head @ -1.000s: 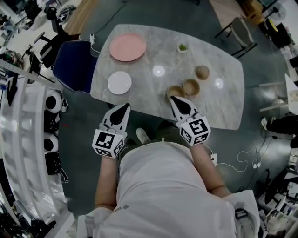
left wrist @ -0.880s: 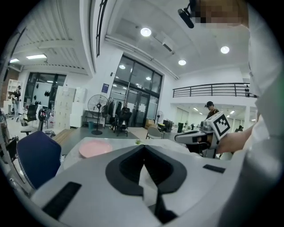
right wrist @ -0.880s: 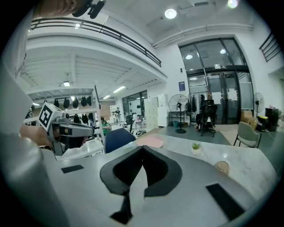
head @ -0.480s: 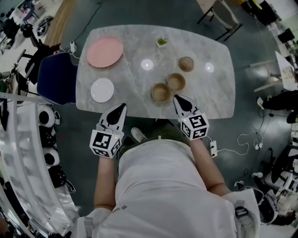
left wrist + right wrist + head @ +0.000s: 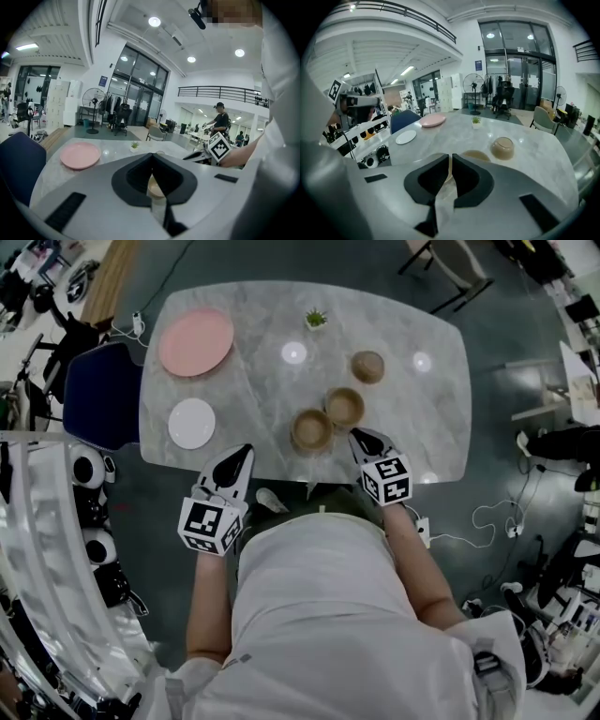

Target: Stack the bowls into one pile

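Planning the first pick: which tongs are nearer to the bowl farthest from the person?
Right. The right tongs, opening and empty, are straight before that bowl; the left tongs are off to its left.

Person wears a white short-sleeved shirt (image 5: 319,615), filling 6 o'clock of the head view, forearms bare. Left gripper (image 5: 244,452) at 9 o'clock and right gripper (image 5: 357,435) at 3 o'clock have pale grey shells, black pointed jaws and a white cube (image 5: 208,526) with black square markers at the rear. Right gripper's jaws are opening, nothing between them.
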`<state>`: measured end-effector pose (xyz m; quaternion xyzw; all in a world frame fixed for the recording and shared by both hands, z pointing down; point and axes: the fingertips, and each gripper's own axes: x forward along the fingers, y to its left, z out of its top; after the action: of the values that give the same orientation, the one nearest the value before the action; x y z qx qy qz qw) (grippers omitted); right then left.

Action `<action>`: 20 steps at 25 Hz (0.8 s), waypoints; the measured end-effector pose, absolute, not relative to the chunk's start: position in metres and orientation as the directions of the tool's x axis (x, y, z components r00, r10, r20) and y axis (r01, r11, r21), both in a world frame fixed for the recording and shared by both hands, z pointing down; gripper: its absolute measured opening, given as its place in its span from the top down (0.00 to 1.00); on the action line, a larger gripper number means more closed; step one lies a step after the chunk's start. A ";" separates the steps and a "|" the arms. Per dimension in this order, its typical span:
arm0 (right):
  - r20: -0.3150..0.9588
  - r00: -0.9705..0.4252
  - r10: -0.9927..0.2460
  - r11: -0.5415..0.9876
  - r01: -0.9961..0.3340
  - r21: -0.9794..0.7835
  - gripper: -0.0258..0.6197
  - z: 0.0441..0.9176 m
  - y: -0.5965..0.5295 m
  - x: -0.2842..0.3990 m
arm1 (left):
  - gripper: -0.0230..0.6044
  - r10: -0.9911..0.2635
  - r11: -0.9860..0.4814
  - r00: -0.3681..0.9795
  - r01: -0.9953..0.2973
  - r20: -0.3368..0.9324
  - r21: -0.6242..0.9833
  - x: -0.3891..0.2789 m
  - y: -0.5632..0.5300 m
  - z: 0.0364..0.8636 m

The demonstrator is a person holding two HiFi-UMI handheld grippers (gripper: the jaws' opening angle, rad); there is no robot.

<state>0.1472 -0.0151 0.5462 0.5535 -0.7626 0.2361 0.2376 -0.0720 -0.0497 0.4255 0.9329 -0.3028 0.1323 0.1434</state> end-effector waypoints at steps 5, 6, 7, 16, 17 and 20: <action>0.682 -0.296 -0.669 0.307 -0.945 -0.108 0.86 0.582 -0.023 0.157 | 0.96 -0.553 -0.745 0.749 -0.640 0.366 0.185 -0.069 -0.055 0.430; 0.691 -0.300 -0.658 0.312 -0.943 -0.113 0.85 0.588 -0.025 0.159 | 0.96 -0.558 -0.738 0.741 -0.649 0.374 0.185 -0.070 -0.055 0.432; 0.700 -0.304 -0.646 0.316 -0.941 -0.118 0.84 0.595 -0.026 0.160 | 0.96 -0.563 -0.729 0.732 -0.658 0.383 0.185 -0.071 -0.055 0.433; 0.759 -0.355 -0.547 0.396 -0.908 -0.140 0.77 0.641 -0.033 0.161 | 0.96 -0.620 -0.643 0.653 -0.741 0.435 0.194 -0.083 -0.045 0.442; 0.762 -0.357 -0.540 0.402 -0.905 -0.139 0.77 0.645 -0.035 0.160 | 0.96 -0.627 -0.634 0.644 -0.749 0.438 0.194 -0.085 -0.045 0.443; 0.771 -0.365 -0.522 0.424 -0.895 -0.137 0.77 0.652 -0.040 0.159 | 0.96 -0.642 -0.610 0.624 -0.768 0.446 0.197 -0.088 -0.041 0.444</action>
<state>0.1594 -0.0402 0.6520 0.4561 -0.7765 0.2825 0.3305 -0.0882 -0.0414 0.4443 0.8813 -0.3998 0.1680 0.1878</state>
